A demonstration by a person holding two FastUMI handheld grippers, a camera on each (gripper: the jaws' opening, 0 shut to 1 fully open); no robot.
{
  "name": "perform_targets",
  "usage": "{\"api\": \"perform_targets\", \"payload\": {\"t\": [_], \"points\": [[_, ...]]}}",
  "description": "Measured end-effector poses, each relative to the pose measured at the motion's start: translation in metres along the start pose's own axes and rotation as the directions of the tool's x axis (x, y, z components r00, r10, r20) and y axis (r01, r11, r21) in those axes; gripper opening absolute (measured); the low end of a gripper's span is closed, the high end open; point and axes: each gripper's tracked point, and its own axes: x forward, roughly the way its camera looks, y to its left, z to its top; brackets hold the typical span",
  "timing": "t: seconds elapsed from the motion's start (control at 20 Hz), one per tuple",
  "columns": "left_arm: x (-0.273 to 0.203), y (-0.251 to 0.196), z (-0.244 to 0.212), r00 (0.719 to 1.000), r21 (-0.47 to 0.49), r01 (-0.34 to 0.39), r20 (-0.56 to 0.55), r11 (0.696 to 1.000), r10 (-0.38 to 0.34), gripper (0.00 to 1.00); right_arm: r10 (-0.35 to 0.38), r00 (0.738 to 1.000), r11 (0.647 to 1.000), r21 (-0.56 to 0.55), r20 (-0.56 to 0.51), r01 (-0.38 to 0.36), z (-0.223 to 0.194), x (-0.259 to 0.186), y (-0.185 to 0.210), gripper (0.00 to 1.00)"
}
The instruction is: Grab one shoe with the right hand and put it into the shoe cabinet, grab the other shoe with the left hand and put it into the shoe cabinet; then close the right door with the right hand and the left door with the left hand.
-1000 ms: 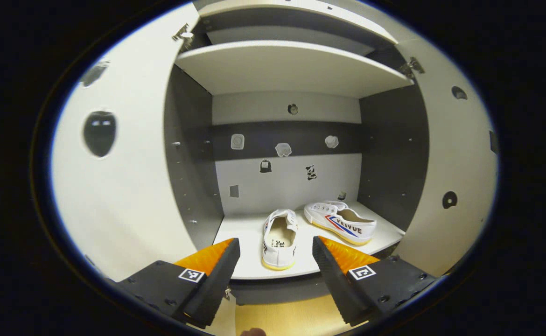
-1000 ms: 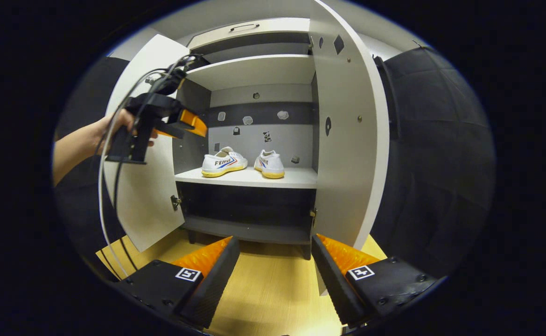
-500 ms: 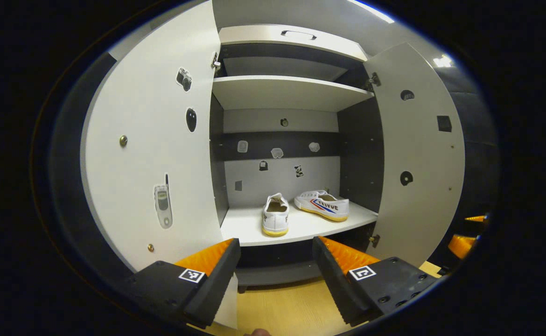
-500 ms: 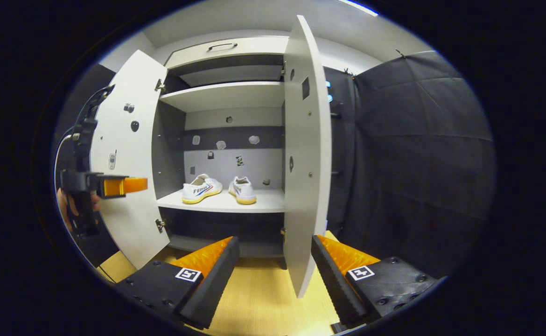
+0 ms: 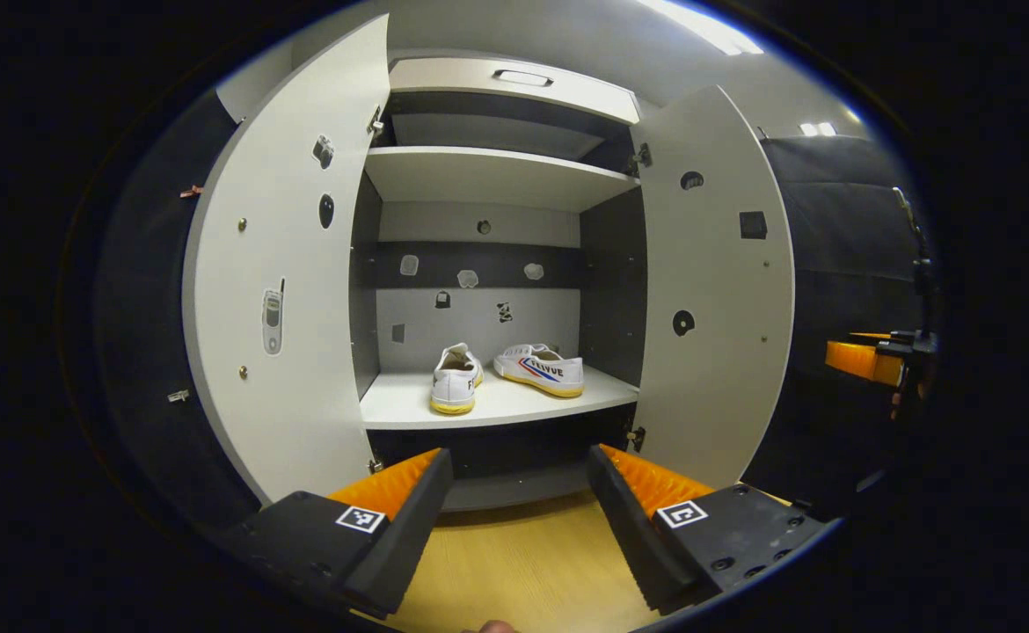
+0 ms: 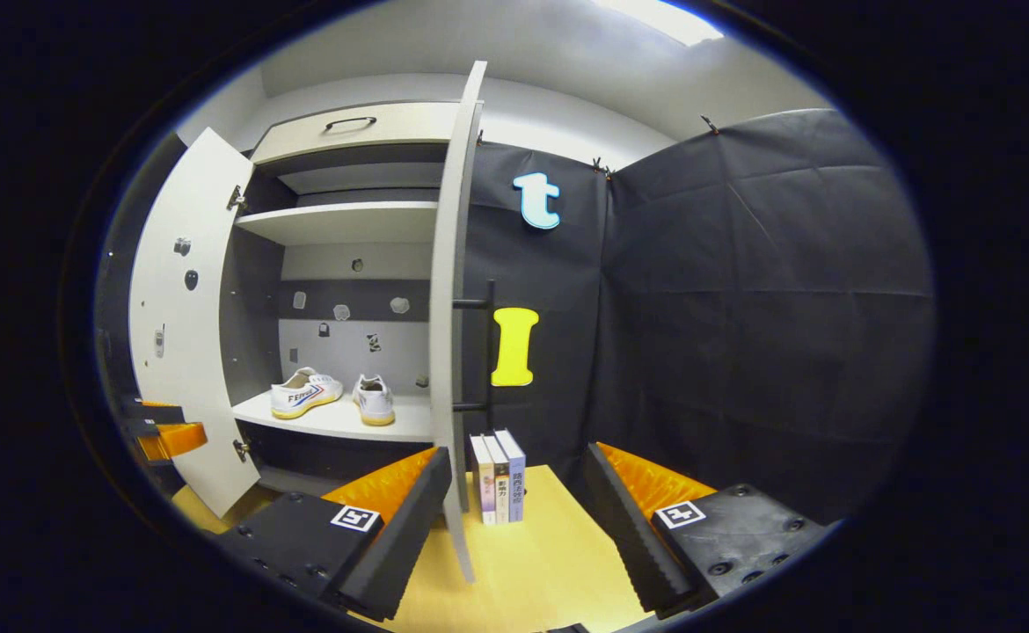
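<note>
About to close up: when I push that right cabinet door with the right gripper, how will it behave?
The right door looks like a stiff flat panel on hinges, so it should probably swing rather than flex. It stands wide open, edge-on to the right gripper, so expect a long arc. The shoes sit well back on the shelf, likely clear.

left gripper [image 5: 519,492]: black wedge-shaped fingers, square coded marker on each base, small screws.
right gripper [image 6: 514,492]: same build, ridged inner pads.

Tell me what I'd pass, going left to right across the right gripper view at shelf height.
Other tool → left door → side-on shoe → heel-on shoe → right door, seen edge-on → black cloth wall.
</note>
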Motion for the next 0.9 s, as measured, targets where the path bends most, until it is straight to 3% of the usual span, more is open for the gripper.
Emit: {"api": "perform_targets", "payload": {"t": [0.25, 0.45, 0.65, 0.9], "points": [[-0.011, -0.014, -0.015, 0.993, -0.019, -0.115, -0.033, 0.993, 0.114, 0.96, 0.063, 0.998, 0.996, 0.066, 0.009, -0.063, 0.014, 0.062, -0.035, 0.98], [-0.025, -0.023, -0.030, 0.975, -0.059, -0.215, -0.063, 0.975, 0.211, 0.96, 0.139, 0.990, 0.986, 0.090, 0.019, -0.141, 0.015, 0.110, -0.040, 0.98], [-0.040, -0.028, -0.033, 0.955, -0.065, -0.291, -0.078, 0.955, 0.285, 0.96, 0.216, 0.976, 0.967, 0.137, 0.012, -0.216, 0.018, 0.134, -0.030, 0.99], [-0.044, -0.023, -0.031, 0.945, -0.085, -0.322, -0.081, 0.943, 0.316, 0.96, 0.279, 0.960, 0.949, 0.144, 0.028, -0.280, 0.031, 0.144, -0.011, 0.98]]}}
